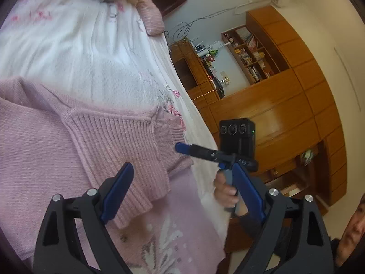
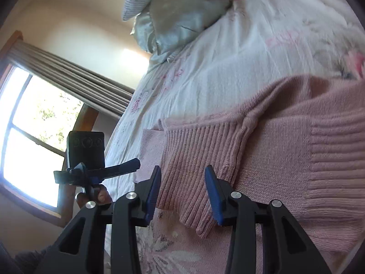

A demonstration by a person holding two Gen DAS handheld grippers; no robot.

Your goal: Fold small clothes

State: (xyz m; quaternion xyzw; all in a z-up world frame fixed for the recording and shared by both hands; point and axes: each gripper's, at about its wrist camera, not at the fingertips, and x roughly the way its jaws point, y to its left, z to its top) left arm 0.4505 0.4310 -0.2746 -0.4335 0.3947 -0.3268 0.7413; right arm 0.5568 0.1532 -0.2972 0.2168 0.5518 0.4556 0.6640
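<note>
A pink knitted sweater (image 1: 102, 137) lies folded on the bed, its ribbed hem and a ribbed cuff toward me. My left gripper (image 1: 182, 189) hangs wide open just above the near edge of the sweater, its left finger (image 1: 118, 191) over the ribbed cuff and nothing between the jaws. My right gripper (image 2: 183, 194) is open too, hovering over the ribbed hem corner of the sweater (image 2: 285, 148), which shows in the gap between its fingers. Each gripper appears side-on in the other view: the right gripper (image 1: 181, 148) beside the hem, the left gripper (image 2: 134, 164) off the bed's side.
The bed carries a white floral quilt (image 1: 91, 52) and pale pillows (image 2: 182, 13) at its head. A wooden wardrobe with shelves (image 1: 285, 96) stands beyond the bed's right edge. A window with curtains (image 2: 34, 125) is on the other side. A person (image 1: 351, 233) stands at the lower right.
</note>
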